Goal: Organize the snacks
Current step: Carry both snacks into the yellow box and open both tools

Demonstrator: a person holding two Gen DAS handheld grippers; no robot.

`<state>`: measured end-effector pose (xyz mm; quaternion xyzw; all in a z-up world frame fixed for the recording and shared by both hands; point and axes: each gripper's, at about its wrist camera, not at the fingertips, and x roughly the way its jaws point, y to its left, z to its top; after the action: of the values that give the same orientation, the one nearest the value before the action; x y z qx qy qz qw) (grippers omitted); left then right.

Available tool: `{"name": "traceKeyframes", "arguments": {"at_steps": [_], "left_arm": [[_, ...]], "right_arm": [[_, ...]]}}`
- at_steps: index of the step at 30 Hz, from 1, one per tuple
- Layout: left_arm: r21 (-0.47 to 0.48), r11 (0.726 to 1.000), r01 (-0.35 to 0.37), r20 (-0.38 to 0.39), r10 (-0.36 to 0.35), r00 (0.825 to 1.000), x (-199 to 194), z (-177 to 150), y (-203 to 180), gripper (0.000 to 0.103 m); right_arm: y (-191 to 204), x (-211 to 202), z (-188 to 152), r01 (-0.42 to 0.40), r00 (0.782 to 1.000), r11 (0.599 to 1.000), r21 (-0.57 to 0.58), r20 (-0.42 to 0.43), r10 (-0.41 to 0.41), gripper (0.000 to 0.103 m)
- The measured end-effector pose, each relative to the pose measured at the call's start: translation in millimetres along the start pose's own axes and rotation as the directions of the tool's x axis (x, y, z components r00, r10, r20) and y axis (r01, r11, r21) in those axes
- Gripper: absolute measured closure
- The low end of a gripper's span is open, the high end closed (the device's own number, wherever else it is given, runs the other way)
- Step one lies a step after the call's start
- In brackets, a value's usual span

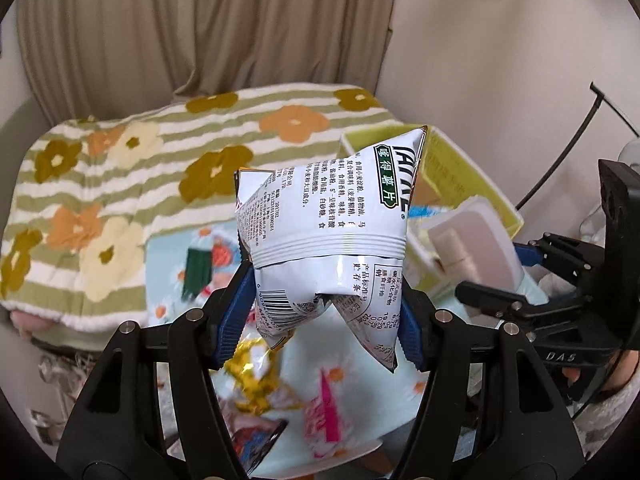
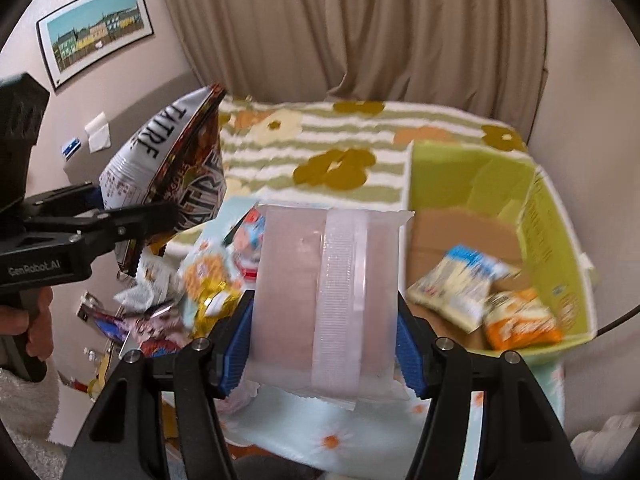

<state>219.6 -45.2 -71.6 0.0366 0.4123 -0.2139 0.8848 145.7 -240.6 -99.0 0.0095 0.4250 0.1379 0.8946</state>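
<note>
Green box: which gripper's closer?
Right. Right gripper, holding the pink packet, is beside the green box; left gripper, holding the chip bag, is farther.

The box (image 2: 556, 216) stands open-topped, with 2 packets (image 2: 492, 300) on its floor.

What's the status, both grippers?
Left gripper shut on chip bag. Right gripper shut on pink packet. Green box open ahead, nothing blocking.

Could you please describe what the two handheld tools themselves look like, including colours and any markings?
Both are matte black frames with silver pivot screws and two fingers carrying ribbed blue pads. The left tool reads "GenRobot.AI" in white along its body, above a pistol handle in a bare hand. The right tool carries "DAS" lettering.
</note>
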Motion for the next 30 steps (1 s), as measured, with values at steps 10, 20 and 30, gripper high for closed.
{"name": "traceKeyframes", "arguments": {"at_steps": [10,20,30], "left_arm": [[-0.001,0.999,0.054,0.006,-0.054,0.999,66,65,-66,0.042],[-0.020,0.997,0.070,-0.119,-0.072,0.990,185,105,-132,0.042],[0.048,0.998,0.027,-0.236,-0.015,0.972,262,112,-151,0.035]], "right_arm": [[-106,3,32,0.045,0.999,0.998,0.041,0.018,-0.046,0.045],[-193,37,35,0.069,0.995,0.994,0.081,-0.070,-0.064,0.045],[-222,73,25,0.063,0.989,0.988,0.138,-0.141,-0.043,0.045]]}}
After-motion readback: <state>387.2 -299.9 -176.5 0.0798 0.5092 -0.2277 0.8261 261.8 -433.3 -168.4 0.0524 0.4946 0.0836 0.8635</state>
